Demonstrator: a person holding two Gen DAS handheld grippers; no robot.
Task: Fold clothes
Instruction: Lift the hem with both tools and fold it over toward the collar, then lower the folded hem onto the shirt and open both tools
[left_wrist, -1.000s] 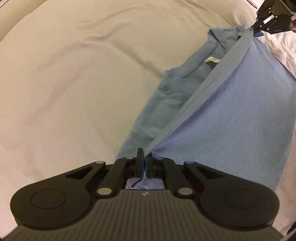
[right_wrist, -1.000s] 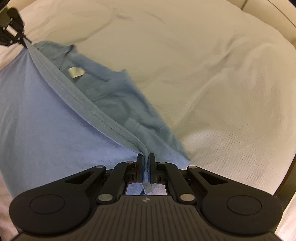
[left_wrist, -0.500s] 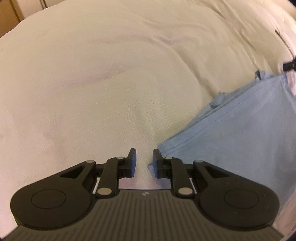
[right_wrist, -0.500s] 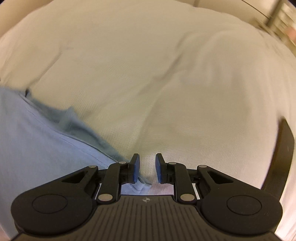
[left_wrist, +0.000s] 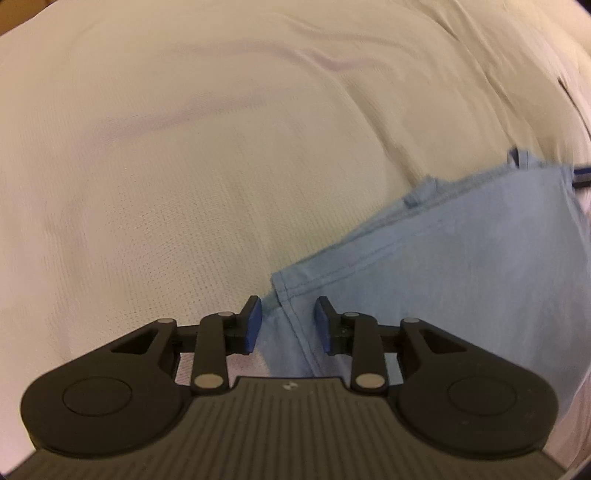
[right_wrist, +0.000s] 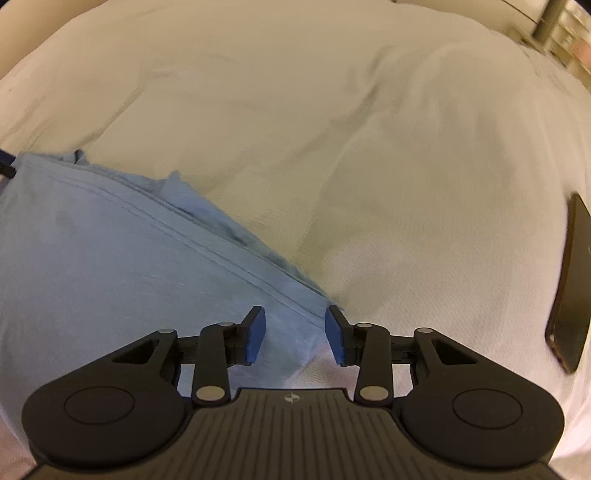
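Note:
A light blue shirt (left_wrist: 461, 266) lies folded over itself on the white bedsheet (left_wrist: 184, 184), its hem edge running diagonally. In the left wrist view my left gripper (left_wrist: 287, 323) is open, and the shirt's near left corner lies loose between and below its blue pads. In the right wrist view the same shirt (right_wrist: 110, 258) fills the left half. My right gripper (right_wrist: 295, 334) is open too, with the shirt's right corner resting under its spread fingers. The tip of the other gripper (right_wrist: 5, 164) shows at the far left edge.
A dark phone (right_wrist: 570, 280) lies on the sheet at the right edge of the right wrist view. The bed (right_wrist: 332, 110) stretches wide and wrinkled beyond the shirt. Furniture shows blurred at the top right corner (right_wrist: 561, 33).
A second ago both grippers were shut on the shirt's hem, holding it stretched and raised. They laid the fold down and let go, then opened wider; the corners now rest on the bed.

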